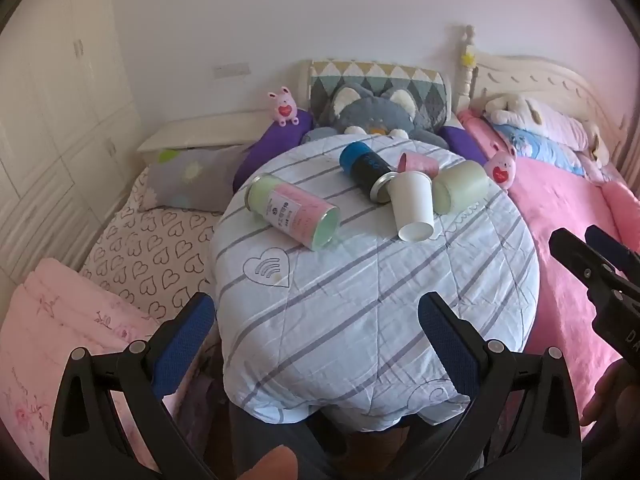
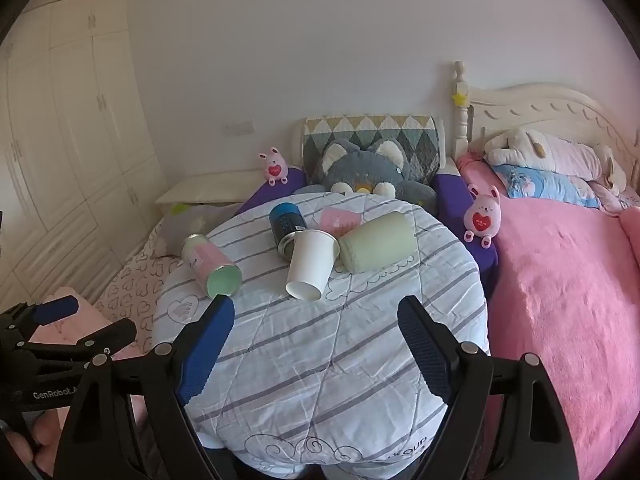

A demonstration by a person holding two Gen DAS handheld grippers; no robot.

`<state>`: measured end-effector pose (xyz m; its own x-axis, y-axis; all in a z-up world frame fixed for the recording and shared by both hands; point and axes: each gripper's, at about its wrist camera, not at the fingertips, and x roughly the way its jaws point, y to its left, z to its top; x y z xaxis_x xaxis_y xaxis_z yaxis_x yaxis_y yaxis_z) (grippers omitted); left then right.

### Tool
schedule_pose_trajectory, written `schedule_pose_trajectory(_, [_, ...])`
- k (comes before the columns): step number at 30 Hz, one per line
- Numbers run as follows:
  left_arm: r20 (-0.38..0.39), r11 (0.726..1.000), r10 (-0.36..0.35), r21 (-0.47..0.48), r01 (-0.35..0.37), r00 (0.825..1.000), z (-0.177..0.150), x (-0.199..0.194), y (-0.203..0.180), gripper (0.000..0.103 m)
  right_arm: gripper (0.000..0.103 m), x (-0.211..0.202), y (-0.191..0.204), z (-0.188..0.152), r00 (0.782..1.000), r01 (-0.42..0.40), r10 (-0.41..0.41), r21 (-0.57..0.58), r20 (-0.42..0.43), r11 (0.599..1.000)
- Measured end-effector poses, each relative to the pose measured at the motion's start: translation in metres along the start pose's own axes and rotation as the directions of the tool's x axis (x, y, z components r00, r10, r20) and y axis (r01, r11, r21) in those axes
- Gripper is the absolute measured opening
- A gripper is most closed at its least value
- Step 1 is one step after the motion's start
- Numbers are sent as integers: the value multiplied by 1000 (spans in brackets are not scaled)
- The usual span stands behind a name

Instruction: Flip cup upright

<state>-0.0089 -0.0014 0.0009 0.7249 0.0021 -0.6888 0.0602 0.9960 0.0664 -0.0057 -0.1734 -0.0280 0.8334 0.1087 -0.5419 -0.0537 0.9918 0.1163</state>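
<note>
Several cups and cans lie on their sides on a round table under a striped quilt (image 1: pixel 360 300). A white paper cup (image 1: pixel 412 206) (image 2: pixel 310 264) lies in the middle, mouth toward me. Beside it are a pale green cup (image 1: pixel 460 188) (image 2: pixel 378 246), a small pink cup (image 1: pixel 418 164) (image 2: pixel 340 220), a blue-black can (image 1: pixel 366 170) (image 2: pixel 288 228) and a pink-green can (image 1: pixel 294 210) (image 2: pixel 210 264). My left gripper (image 1: pixel 316 312) is open and empty at the table's near edge. My right gripper (image 2: pixel 316 316) is open and empty, just short of the white cup.
A grey plush cat (image 1: pixel 372 116) sits behind the table against a patterned cushion. Two pink bunny toys (image 1: pixel 285 106) (image 1: pixel 500 168) flank it. A pink-covered bed (image 1: pixel 560 220) lies to the right, heart-print bedding (image 1: pixel 152 248) to the left, and a wardrobe (image 1: pixel 48 120) at far left.
</note>
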Motion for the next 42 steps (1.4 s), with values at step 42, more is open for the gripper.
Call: schedule_pose_trajectory(42, [-27, 999, -1, -44, -1, 1000, 0, 1, 16, 103, 84, -1, 3, 3, 1000, -15, 15, -3, -11, 1000])
